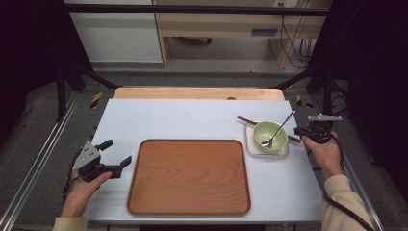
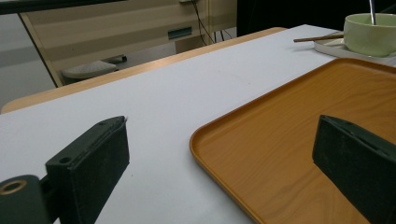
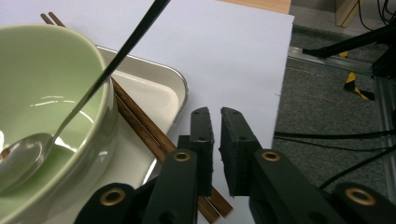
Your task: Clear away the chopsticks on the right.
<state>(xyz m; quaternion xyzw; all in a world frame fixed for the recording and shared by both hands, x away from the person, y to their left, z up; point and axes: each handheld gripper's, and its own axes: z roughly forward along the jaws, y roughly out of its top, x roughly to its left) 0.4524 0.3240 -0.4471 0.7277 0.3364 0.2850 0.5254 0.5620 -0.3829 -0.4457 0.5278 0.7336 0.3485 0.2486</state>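
Here the desk (image 1: 192, 118) is the largest thing, a pale sheet over a wooden top whose bare far edge shows beyond the sheet. On its near middle lies the wooden tray (image 1: 190, 175), empty, with open sheet behind it and on both sides.

To the tray's right, near the desk's right edge, a small white dish (image 1: 284, 150) carries a green bowl (image 1: 270, 135). A spoon (image 1: 279, 128) stands in the bowl, its handle leaning up over the rim toward the right. A pair of brown chopsticks (image 3: 149, 133) lies across the dish behind the bowl (both ends jutting past the dish).

The right tool (image 3: 215, 119) sits just off that dish's right-hand side, close to the desk's edge. In the right gripper view its jaws stand only a narrow slit apart with nothing between them; the near end of the chopsticks passes just below the tips, and whether they touch I cannot quite tell.

The left tool (image 1: 115, 154) rests at the tray's left edge, well apart from the bowl, jaws spread wide and empty, one over the sheet and one over the tray.
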